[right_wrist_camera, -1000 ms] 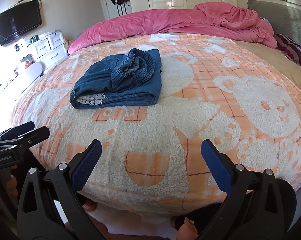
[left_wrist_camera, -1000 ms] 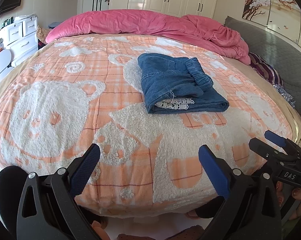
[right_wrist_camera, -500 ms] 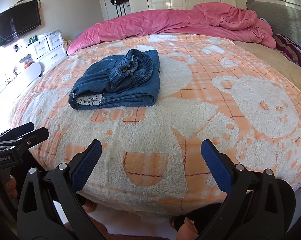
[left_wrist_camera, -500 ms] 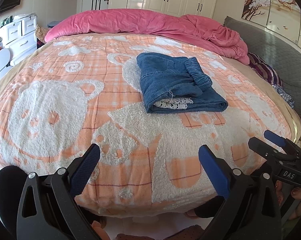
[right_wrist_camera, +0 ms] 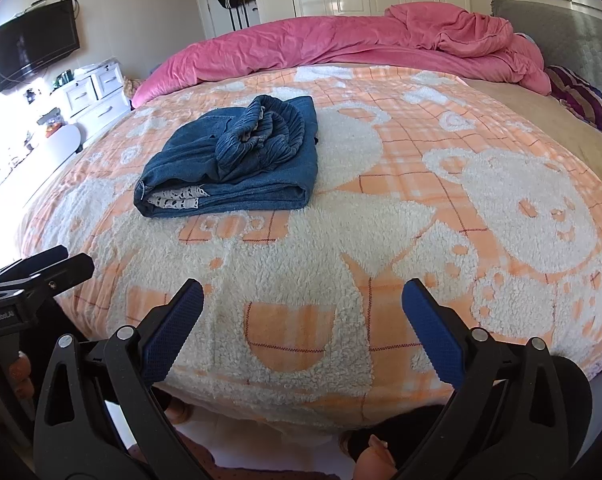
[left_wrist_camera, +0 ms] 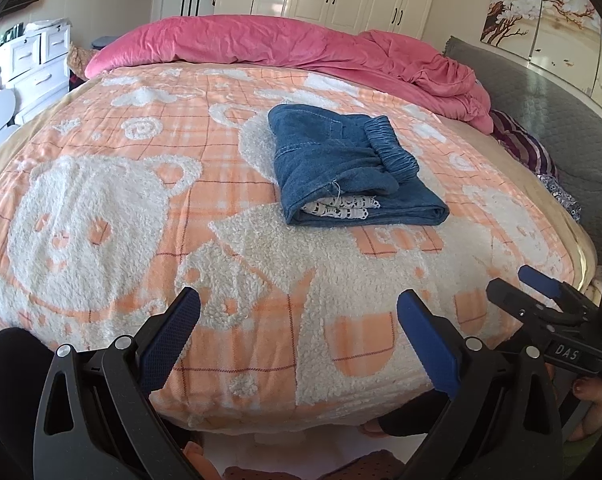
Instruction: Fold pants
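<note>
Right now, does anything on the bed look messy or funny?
A little. The folded jeans are not quite neat: the stretchy waistband sits bunched on top, and white lace trim pokes out of the near edge. The pink duvet is rumpled at the far end.

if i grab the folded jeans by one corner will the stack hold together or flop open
The jeans would probably flop open: they are soft denim in loose layers, with nothing pinning them. The bunched waistband sits loosely on top and would likely slide off first. The lace trim poking out of the front edge suggests the inner layers could slip out too. Both grippers are open and away from them.
</note>
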A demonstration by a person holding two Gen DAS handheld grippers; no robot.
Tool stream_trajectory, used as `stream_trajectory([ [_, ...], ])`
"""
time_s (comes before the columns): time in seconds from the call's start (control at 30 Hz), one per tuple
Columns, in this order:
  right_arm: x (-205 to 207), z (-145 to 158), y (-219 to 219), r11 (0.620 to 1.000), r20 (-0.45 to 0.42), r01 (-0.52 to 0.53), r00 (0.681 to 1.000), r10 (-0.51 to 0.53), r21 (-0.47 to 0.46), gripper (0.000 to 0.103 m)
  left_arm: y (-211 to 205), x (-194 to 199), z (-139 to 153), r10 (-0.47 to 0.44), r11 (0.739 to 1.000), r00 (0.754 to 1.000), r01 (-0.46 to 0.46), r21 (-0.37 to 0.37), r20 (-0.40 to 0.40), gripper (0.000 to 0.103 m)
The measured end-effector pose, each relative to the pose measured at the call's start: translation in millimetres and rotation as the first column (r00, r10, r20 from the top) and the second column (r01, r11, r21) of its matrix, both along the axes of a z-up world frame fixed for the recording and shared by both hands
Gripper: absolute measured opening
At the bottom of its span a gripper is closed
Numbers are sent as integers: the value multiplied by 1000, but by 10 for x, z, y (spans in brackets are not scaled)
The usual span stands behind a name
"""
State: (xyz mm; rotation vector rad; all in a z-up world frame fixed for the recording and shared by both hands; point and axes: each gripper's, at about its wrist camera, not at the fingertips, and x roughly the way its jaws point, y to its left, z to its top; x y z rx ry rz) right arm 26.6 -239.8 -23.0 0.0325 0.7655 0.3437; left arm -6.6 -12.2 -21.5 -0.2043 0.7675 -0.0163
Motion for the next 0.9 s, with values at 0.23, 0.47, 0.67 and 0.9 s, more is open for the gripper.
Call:
stream_trajectory([
  [0.23,10,-43,30,1000,-16,4,1000,-5,-12,94,-10,76,-65,3,1000,999,-4,-20,-50,98],
  [0.47,176,-79,-112,999,-44,43,998,-43,-11,94,218,183,26,10,995,1000,-11,-98,-16,98],
  [0.67,789,30,-979,965,-56,260,964,-260,0,94,984,894,143,139,990,984,-140,-7,-112,99],
  [0.9,1981,-21,-2599,767,-73,629,765,-640,-131,94,2263,1792,-93,416,905,888,-384,183,-196,98],
])
